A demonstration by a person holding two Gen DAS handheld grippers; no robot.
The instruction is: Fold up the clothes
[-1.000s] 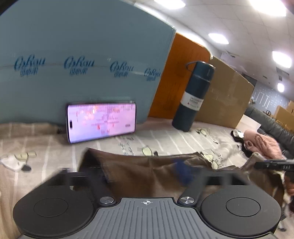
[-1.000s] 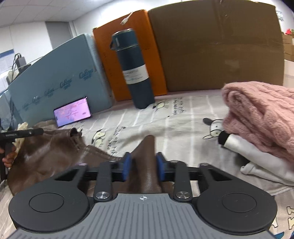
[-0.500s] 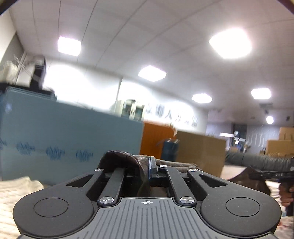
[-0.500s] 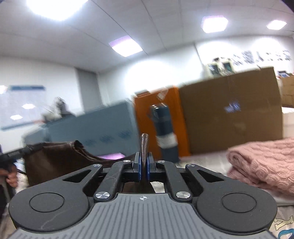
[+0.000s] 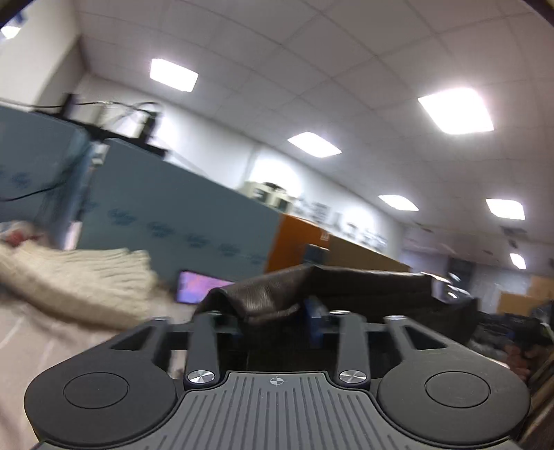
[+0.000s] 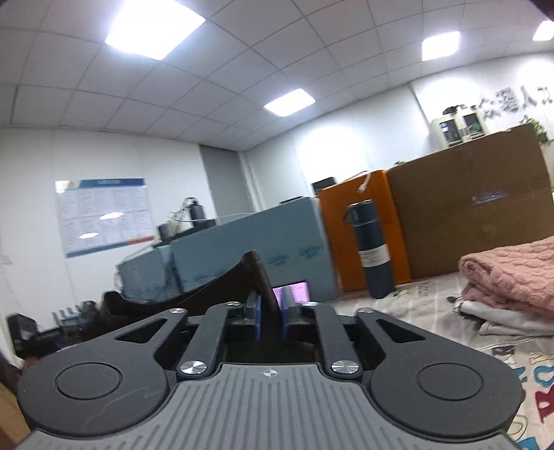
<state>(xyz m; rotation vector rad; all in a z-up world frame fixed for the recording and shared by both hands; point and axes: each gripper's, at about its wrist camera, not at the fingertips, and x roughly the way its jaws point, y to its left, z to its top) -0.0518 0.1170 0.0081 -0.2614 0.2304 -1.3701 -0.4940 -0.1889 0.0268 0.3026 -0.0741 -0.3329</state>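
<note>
Both the left tongs (image 5: 277, 320) and right tongs (image 6: 269, 313) pinch the brown garment (image 5: 329, 287) aloft, likely so it hangs straight before folding.

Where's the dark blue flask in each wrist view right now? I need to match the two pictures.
Left wrist: only the blurred cap of the flask peeks above the brown garment, centre, before the orange panel.
Right wrist: the flask stands upright, right of centre, on the printed sheet.
Shared landmark: the lit phone.

Office – ceiling panels (image 6: 155, 31), wall poster (image 6: 104, 214)
</note>
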